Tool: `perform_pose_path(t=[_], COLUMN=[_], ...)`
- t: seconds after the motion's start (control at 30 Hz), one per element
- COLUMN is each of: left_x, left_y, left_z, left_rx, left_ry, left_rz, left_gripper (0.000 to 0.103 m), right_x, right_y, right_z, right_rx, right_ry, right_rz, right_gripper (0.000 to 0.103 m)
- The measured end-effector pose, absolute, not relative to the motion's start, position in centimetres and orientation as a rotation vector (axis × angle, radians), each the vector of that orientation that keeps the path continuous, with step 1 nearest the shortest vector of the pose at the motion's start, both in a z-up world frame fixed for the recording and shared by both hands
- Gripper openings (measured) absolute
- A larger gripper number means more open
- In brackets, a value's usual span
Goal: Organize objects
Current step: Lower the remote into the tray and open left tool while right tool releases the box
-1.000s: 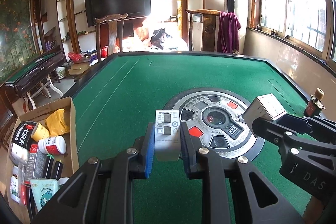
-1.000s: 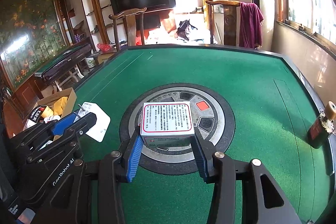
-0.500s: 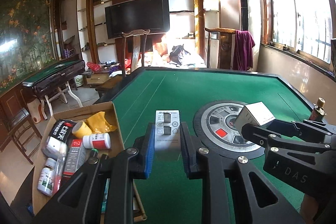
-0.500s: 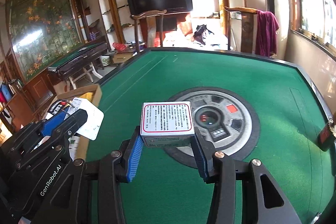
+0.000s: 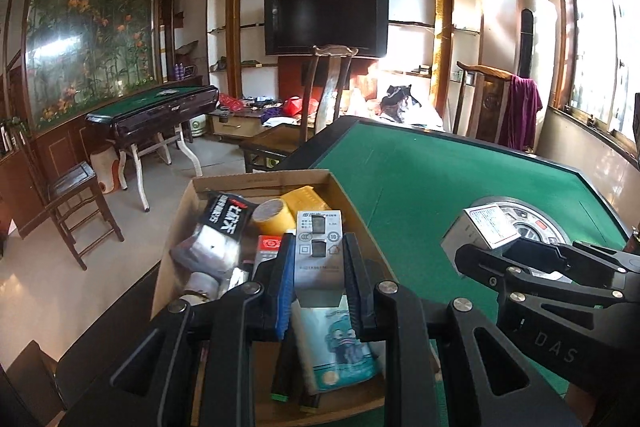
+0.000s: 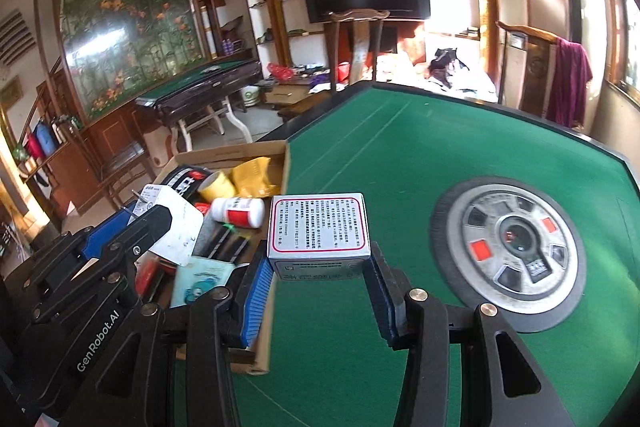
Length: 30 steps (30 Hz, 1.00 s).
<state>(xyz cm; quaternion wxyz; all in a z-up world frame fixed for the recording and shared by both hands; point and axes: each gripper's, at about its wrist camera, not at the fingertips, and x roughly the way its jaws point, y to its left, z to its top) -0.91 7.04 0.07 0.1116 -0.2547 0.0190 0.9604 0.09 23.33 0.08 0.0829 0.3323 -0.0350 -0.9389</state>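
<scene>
My left gripper (image 5: pixel 318 259) is shut on a flat white switch package (image 5: pixel 319 247) and holds it above the open cardboard box (image 5: pixel 256 181) at the table's left edge. The package also shows in the right wrist view (image 6: pixel 170 223). My right gripper (image 6: pixel 320 267) is shut on a silver box with a red-bordered text label (image 6: pixel 319 229), held over the green felt just right of the cardboard box (image 6: pixel 240 153). The silver box shows in the left wrist view (image 5: pixel 480 231).
The cardboard box holds a yellow tape roll (image 5: pixel 274 215), a black packet (image 5: pixel 226 219), a white red-labelled bottle (image 6: pixel 239 211), a cartoon-printed pack (image 5: pixel 340 343) and more. A round grey control panel (image 6: pixel 516 243) sits mid-table. Chairs and another table stand beyond.
Both grippers have swung left with their loads. The left one has gone from over the felt to over the cardboard box; the right one now sits beside the box.
</scene>
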Motion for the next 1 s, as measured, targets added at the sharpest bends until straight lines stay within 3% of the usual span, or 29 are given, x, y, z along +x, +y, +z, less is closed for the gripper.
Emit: perform_pose_path(t=[0.33, 0.8, 1.0], left_x=[-2.8, -2.6, -2.8], left_y=[2.3, 1.6, 1.2], left_z=[-2.3, -2.8, -3.0], left_rx=[-0.879, -0.869, -0.880], left_ry=[-0.036, -0.068, -0.095], left_rz=[2.864, 2.841, 2.832], left_gripper=[0.022, 0.022, 0.028], right_x=[-2.7, -5.0, -5.1], right_y=[18.6, 15.9, 15.3], right_z=[-2.5, -4.6, -4.6], right_rx=[1.074, 1.125, 1.099], right_ry=[-0.039, 0.032, 0.054], right_rz=[-2.717, -2.714, -2.714], right_gripper=[0.050, 0.050, 0.052])
